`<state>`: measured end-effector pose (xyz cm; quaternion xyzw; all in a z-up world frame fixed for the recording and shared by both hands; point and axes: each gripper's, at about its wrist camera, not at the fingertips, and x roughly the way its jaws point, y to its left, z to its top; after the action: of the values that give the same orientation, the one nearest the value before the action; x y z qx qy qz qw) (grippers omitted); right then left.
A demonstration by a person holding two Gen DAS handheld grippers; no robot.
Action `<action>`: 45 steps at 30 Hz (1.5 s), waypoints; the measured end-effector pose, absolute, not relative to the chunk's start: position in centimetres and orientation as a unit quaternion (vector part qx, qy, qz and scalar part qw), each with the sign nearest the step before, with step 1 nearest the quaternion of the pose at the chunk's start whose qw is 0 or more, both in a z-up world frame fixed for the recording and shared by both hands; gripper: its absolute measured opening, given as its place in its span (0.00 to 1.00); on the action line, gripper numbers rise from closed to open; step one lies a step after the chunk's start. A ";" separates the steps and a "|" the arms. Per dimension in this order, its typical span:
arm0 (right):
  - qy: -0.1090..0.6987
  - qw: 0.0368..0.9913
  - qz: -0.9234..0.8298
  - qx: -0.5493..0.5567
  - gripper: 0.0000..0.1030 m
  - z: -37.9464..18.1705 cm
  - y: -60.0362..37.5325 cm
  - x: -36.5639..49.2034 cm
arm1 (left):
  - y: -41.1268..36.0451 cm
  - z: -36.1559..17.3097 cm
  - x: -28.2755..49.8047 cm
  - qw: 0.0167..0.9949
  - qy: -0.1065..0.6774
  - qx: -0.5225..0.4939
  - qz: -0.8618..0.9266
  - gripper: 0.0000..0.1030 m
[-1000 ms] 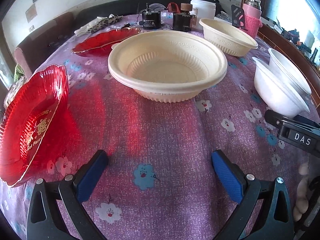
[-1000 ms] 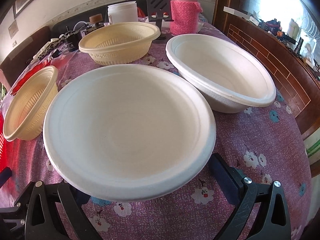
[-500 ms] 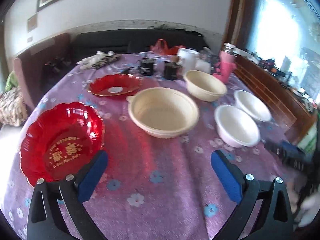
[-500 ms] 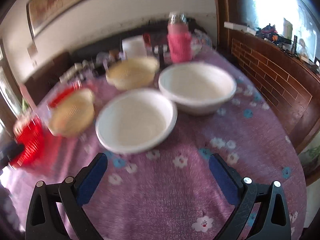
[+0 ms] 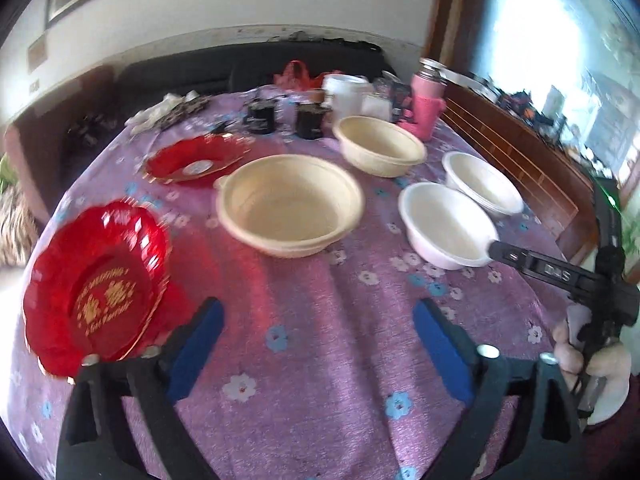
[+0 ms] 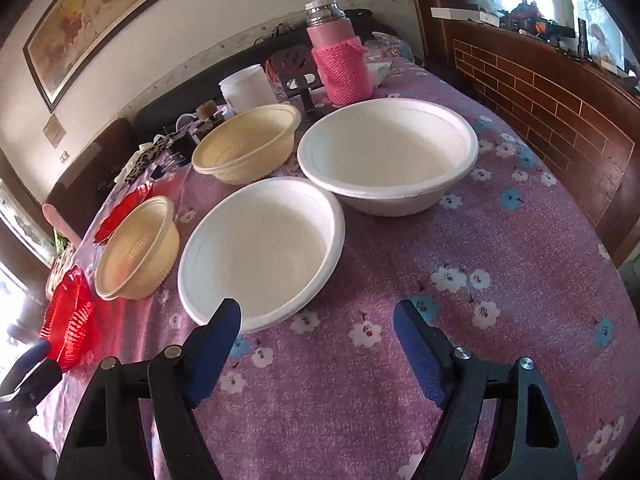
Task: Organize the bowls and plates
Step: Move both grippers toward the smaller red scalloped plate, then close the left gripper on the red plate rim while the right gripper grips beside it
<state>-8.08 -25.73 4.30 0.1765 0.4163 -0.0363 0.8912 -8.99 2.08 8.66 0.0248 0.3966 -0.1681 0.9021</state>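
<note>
On the purple flowered tablecloth (image 5: 320,292) stand two red scalloped plates, a near one (image 5: 94,288) at the left and a far one (image 5: 196,158). Two cream bowls, near (image 5: 290,210) and far (image 5: 378,150), sit mid-table, with two white bowls, near (image 5: 446,222) and far (image 5: 482,182), to their right. My left gripper (image 5: 316,320) hovers over bare cloth, jaws closing with nothing between them. My right gripper (image 6: 318,322) hangs at the front rim of the near white bowl (image 6: 260,258), jaws closing and empty; the far white bowl (image 6: 388,156) lies beyond.
A pink flask in a knitted sleeve (image 6: 340,60), a white tub (image 6: 246,88), dark jars (image 5: 260,118) and small clutter crowd the table's far end. A brown tiled counter (image 6: 540,104) runs along the right edge. A hand (image 5: 588,356) holds the right gripper.
Both grippers have drawn back and risen, so the bowls look smaller and more of the table shows. Both pairs of jaws stand narrower than before. No dish has moved.
</note>
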 end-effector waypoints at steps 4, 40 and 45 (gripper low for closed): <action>0.410 0.893 -0.045 0.178 0.76 3.9 -26.1 -7.1 | -0.2 8.7 -8.0 0.893 0.407 0.040 -0.188 0.68; 0.540 0.800 0.176 0.194 0.46 8.1 -5.4 20.1 | 21.1 7.4 19.9 0.809 0.556 -0.187 -0.043 0.68; 0.571 0.786 0.156 0.180 0.44 4.7 -4.0 23.1 | 21.2 5.2 23.3 0.793 0.571 -0.204 -0.054 0.68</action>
<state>23.13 -3.99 4.75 0.1801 0.5706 0.1561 0.7859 23.30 21.19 5.18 -0.2042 0.5714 -0.0537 0.7931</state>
